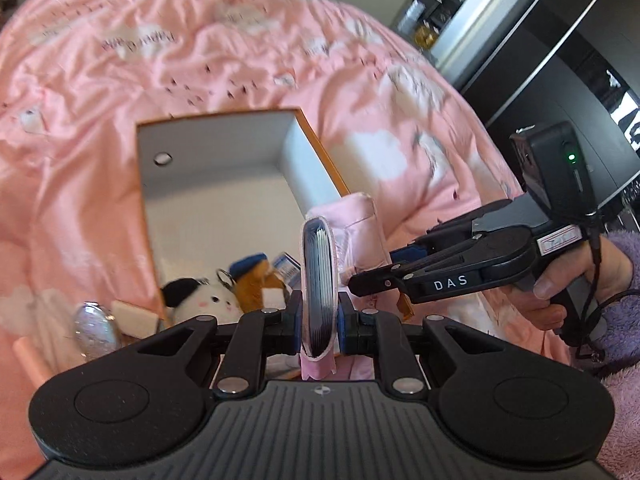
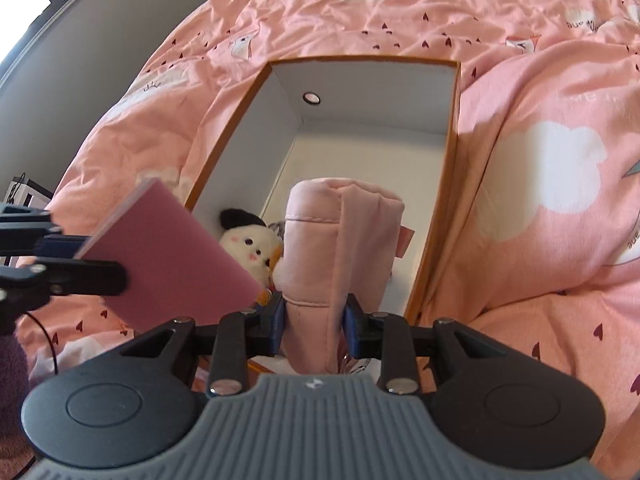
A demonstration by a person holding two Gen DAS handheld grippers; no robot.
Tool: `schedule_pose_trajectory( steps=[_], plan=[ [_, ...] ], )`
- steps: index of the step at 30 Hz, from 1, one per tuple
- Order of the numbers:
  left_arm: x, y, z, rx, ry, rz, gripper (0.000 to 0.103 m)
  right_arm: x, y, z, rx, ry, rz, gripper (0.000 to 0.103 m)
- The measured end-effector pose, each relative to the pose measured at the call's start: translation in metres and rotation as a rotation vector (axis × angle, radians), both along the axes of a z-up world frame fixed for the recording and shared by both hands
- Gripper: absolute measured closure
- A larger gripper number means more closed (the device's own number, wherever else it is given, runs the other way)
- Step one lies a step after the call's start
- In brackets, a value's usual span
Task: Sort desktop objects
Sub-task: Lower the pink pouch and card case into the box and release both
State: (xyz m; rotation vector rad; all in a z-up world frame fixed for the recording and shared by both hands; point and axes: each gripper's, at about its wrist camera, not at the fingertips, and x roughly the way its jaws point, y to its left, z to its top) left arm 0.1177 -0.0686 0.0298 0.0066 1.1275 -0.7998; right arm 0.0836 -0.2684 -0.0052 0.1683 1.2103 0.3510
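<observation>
My left gripper (image 1: 318,316) is shut on a thin pink notebook (image 1: 318,280), seen edge-on between the blue pads. In the right wrist view the same notebook (image 2: 168,248) shows its flat pink cover, held by the left gripper (image 2: 86,258) beside the box. My right gripper (image 2: 314,320) is shut on a pink fabric pouch (image 2: 340,240), which hangs upright over the near end of an open white box with orange edges (image 2: 452,184). The pouch (image 1: 360,224) and right gripper (image 1: 372,270) also show in the left wrist view. A white plush toy with a black ear (image 2: 248,244) lies inside the box.
The box (image 1: 208,148) rests on rumpled pink bedding (image 2: 540,80). A brown plush with a blue cap (image 1: 256,276) and a small blue-white packet (image 1: 288,266) lie in it. A glittery clear object (image 1: 94,328) and a white block (image 1: 132,314) lie left of it. Dark shelving (image 1: 560,60) stands behind.
</observation>
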Motion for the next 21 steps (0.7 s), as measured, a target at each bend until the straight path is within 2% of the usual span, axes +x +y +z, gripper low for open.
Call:
schedule_pose_trajectory(
  steps=[6, 16, 21],
  plan=[
    [0.024, -0.023, -0.011, 0.015, 0.082, -0.068, 0.085, 0.002, -0.002, -0.008, 0.017, 0.055, 0.029, 0.071],
    [0.074, -0.041, -0.057, 0.034, 0.308, -0.025, 0.085, 0.009, -0.008, -0.023, -0.011, 0.130, 0.016, 0.071],
    [0.084, -0.050, -0.082, 0.045, 0.394, 0.010, 0.085, 0.010, -0.007, -0.024, -0.021, 0.149, 0.018, 0.071]
  ],
)
